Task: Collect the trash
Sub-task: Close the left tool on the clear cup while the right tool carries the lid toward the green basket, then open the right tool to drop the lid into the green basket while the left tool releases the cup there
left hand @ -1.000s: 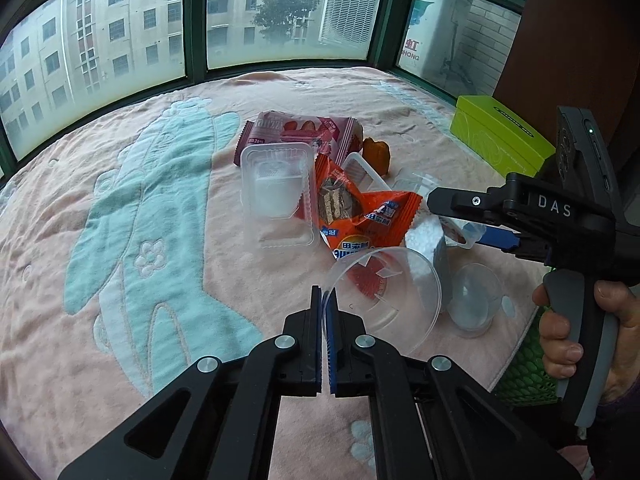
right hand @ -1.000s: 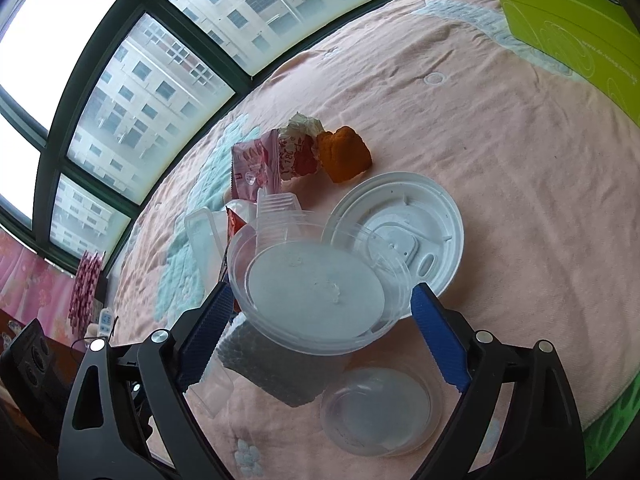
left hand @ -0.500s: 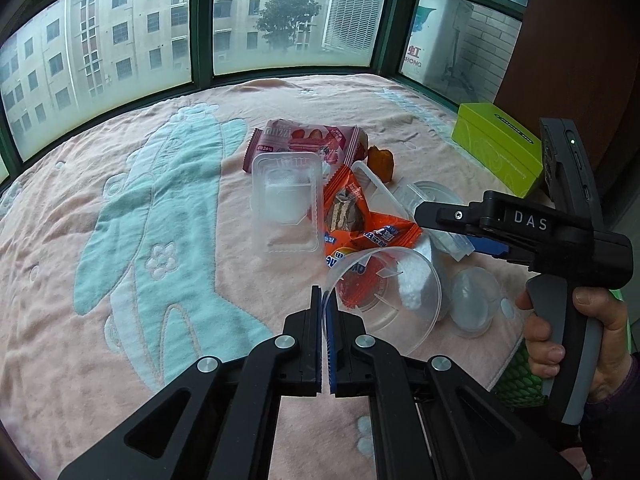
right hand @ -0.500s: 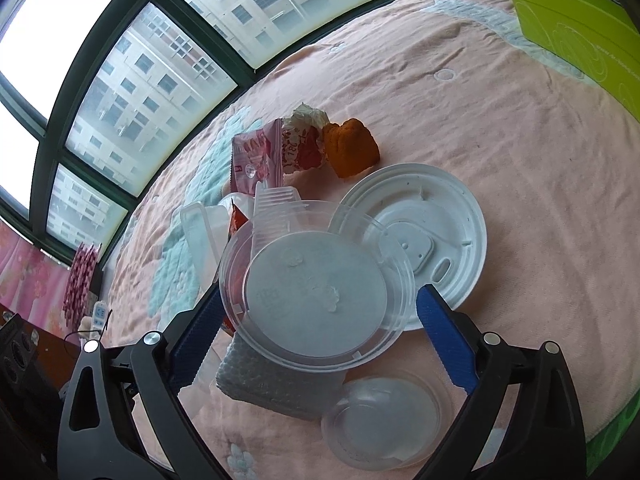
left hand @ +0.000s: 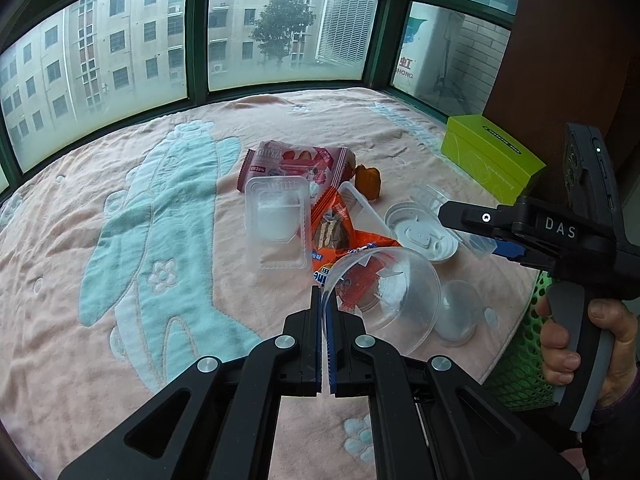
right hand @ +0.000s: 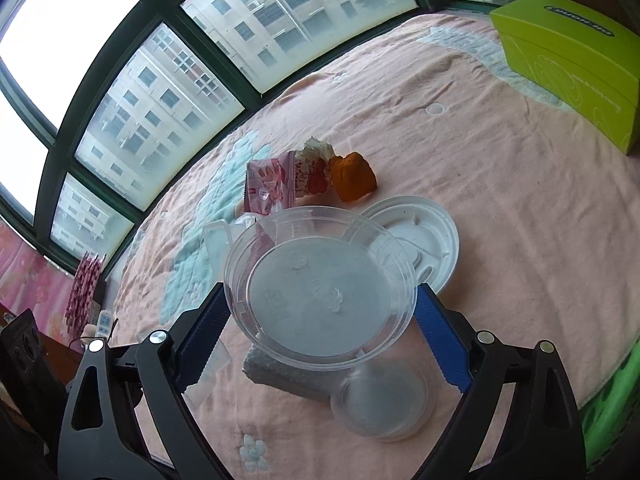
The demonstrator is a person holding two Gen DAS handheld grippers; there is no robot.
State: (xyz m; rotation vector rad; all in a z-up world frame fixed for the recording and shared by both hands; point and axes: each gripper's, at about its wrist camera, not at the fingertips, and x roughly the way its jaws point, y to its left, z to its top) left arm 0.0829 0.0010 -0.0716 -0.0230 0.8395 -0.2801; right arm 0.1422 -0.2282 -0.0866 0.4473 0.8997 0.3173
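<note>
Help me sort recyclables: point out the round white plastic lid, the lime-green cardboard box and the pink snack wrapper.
round white plastic lid (right hand: 434, 240), right wrist view, bare right half.
lime-green cardboard box (right hand: 568, 60), right wrist view, front face.
pink snack wrapper (left hand: 296, 160), left wrist view, printed front.

Setting: a home, most likely a bedroom or bay-window nook in an upper-floor flat. We note a pink towelling blanket (left hand: 100, 320) with pale blue patterns spread as the surface; green-framed windows (left hand: 198, 36) curving around it, giving onto apartment blocks (left hand: 132, 44) and a tree (left hand: 282, 28); a green tissue box (right hand: 568, 64) at the edge; a green mesh basket (left hand: 520, 364) beside the blanket; pink floral curtain fabric (right hand: 32, 280) at the side. We also list snack wrappers (left hand: 296, 164) and plastic food tubs (left hand: 276, 220), household litter.
</note>
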